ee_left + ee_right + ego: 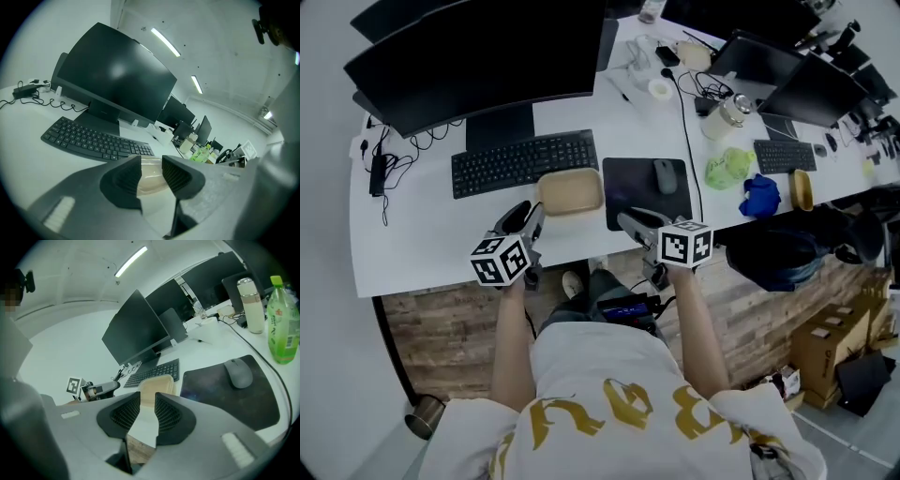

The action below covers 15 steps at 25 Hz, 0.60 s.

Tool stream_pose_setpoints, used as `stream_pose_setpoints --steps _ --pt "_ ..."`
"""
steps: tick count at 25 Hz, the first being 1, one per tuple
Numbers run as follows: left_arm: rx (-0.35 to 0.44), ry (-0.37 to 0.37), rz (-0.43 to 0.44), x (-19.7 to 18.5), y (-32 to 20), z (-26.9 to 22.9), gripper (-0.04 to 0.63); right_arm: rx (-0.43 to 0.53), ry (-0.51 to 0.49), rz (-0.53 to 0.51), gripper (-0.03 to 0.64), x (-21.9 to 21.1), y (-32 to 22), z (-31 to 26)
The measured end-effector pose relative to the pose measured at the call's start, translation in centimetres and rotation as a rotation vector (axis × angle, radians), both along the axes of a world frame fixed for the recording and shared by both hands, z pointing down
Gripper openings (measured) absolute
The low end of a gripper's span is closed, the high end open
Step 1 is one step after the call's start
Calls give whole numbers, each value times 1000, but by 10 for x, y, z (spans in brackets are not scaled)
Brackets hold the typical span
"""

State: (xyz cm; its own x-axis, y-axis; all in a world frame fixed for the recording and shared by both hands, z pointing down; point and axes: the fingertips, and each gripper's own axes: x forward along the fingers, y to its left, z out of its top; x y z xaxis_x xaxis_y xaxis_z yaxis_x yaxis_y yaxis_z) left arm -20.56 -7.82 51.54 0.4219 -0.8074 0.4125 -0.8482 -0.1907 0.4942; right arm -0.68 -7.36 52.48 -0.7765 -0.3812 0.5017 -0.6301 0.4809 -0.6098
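Observation:
A shallow beige container (570,190) lies on the white desk (422,234) between a black keyboard (523,161) and a dark mouse pad (628,192). My left gripper (525,214) hovers at the desk's front edge, just left of the container. Its jaws stand a little apart, and the container (150,180) shows through the gap of the left gripper (151,161). My right gripper (628,221) hangs over the front edge by the mouse pad. It points toward the container (157,384), and the right gripper (147,399) has a narrow gap with nothing in it.
A grey mouse (665,175) rests on the pad. A large monitor (478,56) stands behind the keyboard. To the right are a green bottle (281,329), a white flask (251,305), a blue cloth (760,197), cables and more screens.

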Motion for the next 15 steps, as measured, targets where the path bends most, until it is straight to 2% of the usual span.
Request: stream_pose_setpoints --steps 15 --pt "-50 -26 22 -4 -26 22 129 -101 -49 -21 126 -9 -5 36"
